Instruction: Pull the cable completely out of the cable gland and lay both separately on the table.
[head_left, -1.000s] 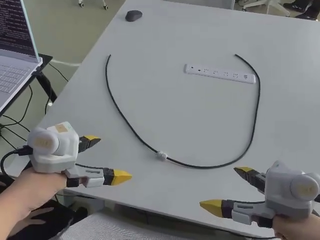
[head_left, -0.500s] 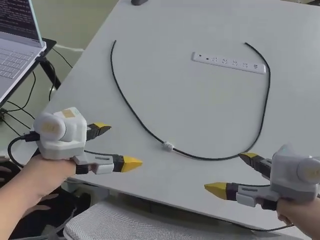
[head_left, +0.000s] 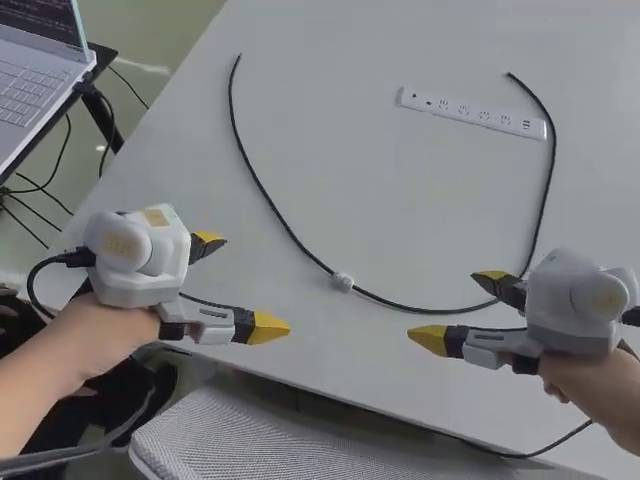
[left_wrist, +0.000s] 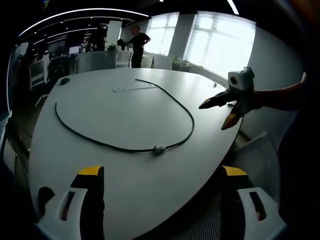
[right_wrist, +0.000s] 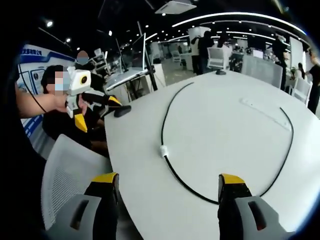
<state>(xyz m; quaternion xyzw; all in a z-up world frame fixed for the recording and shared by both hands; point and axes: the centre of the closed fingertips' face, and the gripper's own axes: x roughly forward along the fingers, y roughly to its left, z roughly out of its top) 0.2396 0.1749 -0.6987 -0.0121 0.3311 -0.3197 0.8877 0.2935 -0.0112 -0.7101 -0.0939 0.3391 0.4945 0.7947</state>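
Both tools have drawn in toward the cable gland (head_left: 343, 282) over the past second, the right one more than the left. White and small, the gland is still threaded on the black cable (head_left: 270, 200), which lies in a wide open loop on the pale grey counter (head_left: 400, 210); the gland sits at the loop's near bend, between the two tools with nothing in the way. A white power strip (head_left: 473, 112) lies at the far side, just inside the cable's right end. A laptop (head_left: 30, 70) stands off the counter to the far left, and a mesh chair back (head_left: 220, 440) shows below the near edge. Beyond is an open office with strip lights, large windows and people (left_wrist: 137, 42) standing. The left tool (head_left: 240, 283) and right tool (head_left: 457, 308) hover at the near edge, pointing inward at each other, jaws spread wide and holding nothing.
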